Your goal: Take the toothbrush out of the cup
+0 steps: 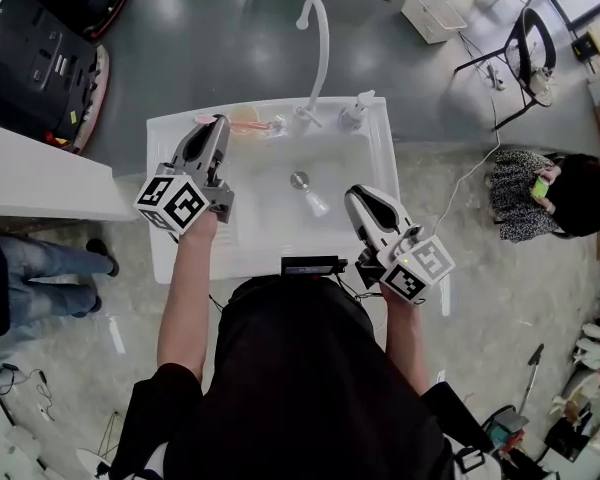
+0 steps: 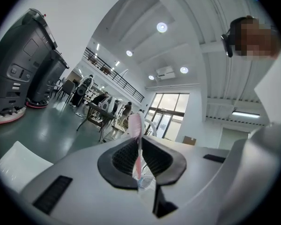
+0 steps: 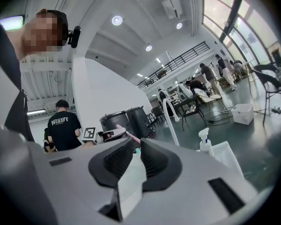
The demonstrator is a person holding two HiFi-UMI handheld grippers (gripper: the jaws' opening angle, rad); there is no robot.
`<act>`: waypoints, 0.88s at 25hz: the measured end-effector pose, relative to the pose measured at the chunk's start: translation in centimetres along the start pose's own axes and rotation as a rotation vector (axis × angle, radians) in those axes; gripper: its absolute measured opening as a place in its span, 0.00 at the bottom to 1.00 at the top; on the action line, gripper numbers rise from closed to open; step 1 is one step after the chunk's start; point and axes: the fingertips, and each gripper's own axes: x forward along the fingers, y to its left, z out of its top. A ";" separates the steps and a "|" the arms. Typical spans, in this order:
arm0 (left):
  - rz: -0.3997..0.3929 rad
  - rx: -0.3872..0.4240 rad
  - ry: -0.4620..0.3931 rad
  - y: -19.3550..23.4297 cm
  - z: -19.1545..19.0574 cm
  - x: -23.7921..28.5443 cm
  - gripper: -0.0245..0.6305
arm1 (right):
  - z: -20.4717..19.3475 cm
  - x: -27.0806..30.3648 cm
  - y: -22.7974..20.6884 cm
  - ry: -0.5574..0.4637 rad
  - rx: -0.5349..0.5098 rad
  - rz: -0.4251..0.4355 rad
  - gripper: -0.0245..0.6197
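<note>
Overhead, from the head view, a white sink [image 1: 380, 158] sits in front of the person, with a faucet [image 1: 322, 48] and a soap bottle [image 1: 355, 113] at its back edge. A pale cup [image 1: 245, 119] stands on the sink's back rim, left of the faucet. The left gripper [image 1: 213, 126] reaches over the sink's back left corner, with its tips just left of the cup. A pink toothbrush [image 1: 209, 120] shows at those tips, outside the cup. The right gripper [image 1: 360, 200] hangs over the sink's right side, near the front, well apart from the cup.

Next, in the left gripper view, the fingers [image 2: 124, 158] are closed on the toothbrush [image 2: 135, 125]. It stands upright between them, with its pink head above the pads and open hall behind it. No cup surrounds it.

Last, in the right gripper view, that gripper's fingers [image 3: 117, 161] are drawn together to a thin slit and hold nothing. Beyond them, over the sink [image 3: 227, 156], the left gripper [image 3: 107, 135] holds the toothbrush [image 3: 131, 138], which slants out from its tips. The faucet [image 3: 171, 121] and the soap bottle [image 3: 205, 142] rise behind the sink's rim.
</note>
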 end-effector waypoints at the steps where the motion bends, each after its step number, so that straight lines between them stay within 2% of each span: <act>1: -0.010 -0.001 -0.003 -0.6 0.1 -0.2 0.08 | -0.1 -0.1 0.0 0.001 0.001 0.003 0.10; 13: -0.181 -0.018 -0.012 -7.0 2.2 -1.4 0.08 | -0.3 -0.2 -0.5 0.018 -0.035 0.010 0.10; 22: -0.286 -0.066 -0.020 -11.2 3.0 -1.8 0.08 | -0.3 -0.3 0.3 0.040 -0.093 0.020 0.10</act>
